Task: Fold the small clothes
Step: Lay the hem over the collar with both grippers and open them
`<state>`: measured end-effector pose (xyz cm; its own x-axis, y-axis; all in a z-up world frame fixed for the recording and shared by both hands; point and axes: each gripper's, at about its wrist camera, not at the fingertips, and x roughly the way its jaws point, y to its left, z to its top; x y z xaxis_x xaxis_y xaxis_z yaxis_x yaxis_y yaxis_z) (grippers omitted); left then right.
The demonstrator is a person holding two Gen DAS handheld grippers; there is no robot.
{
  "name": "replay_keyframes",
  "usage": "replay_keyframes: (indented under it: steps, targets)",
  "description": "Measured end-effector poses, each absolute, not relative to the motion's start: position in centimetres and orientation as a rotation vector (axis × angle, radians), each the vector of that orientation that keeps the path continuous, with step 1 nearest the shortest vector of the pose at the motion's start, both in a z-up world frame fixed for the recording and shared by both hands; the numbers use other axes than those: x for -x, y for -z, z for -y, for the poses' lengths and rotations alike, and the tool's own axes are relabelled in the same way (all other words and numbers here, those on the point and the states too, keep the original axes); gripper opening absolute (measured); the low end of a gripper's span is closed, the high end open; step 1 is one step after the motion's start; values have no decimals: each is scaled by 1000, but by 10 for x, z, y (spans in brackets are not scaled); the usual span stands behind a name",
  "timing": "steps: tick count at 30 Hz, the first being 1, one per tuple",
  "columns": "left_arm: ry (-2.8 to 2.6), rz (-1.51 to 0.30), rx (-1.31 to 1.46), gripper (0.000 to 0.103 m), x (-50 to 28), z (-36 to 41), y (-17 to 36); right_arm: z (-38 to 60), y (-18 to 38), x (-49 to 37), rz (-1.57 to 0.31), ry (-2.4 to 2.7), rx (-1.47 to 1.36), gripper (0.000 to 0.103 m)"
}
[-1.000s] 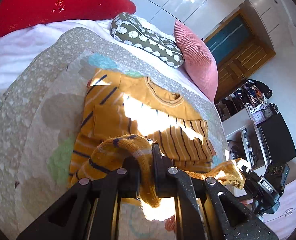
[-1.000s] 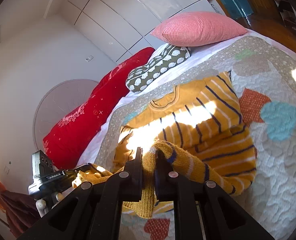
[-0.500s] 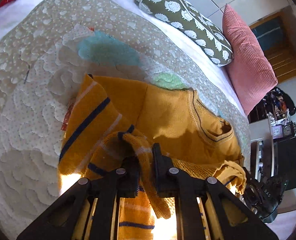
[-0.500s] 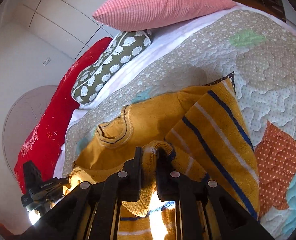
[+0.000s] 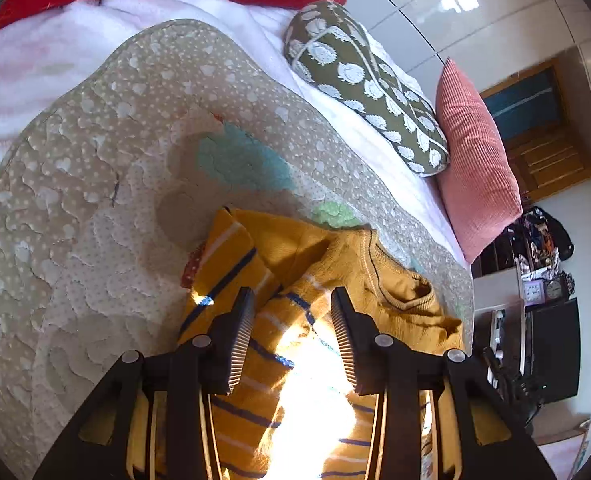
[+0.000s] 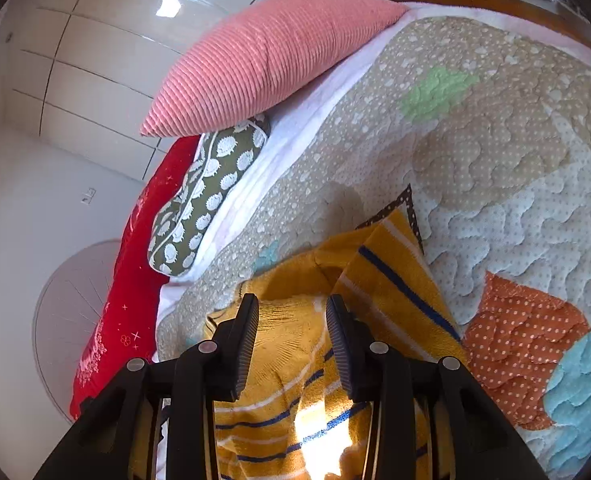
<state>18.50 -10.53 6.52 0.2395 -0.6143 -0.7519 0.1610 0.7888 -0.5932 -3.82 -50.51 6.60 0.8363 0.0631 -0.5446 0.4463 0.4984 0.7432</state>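
Now both tongs gape empty over the sweater.
It lies directly beneath left tongs and right tongs, collar toward the pillows.

At the bottom of each wrist view sits a matte black plastic two-finger gripper, left and right. Its fingers carry finely ribbed grey pads, silver round screws stud the angular black linkage arms, and tan panels show beneath.
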Motion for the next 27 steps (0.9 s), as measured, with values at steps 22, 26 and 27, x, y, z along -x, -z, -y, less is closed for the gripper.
replay_keyframes:
  steps: [22, 26, 27]
  targets:
    - [450, -1213, 294, 33, -190, 88, -56, 536, -62, 67, -649, 361, -922, 38]
    - [467, -1178, 295, 53, -157, 49, -65, 519, -80, 120, -663, 322, -849, 41]
    - [479, -1179, 304, 56, -149, 41, -63, 511, -81, 134, -667, 305, -841, 42]
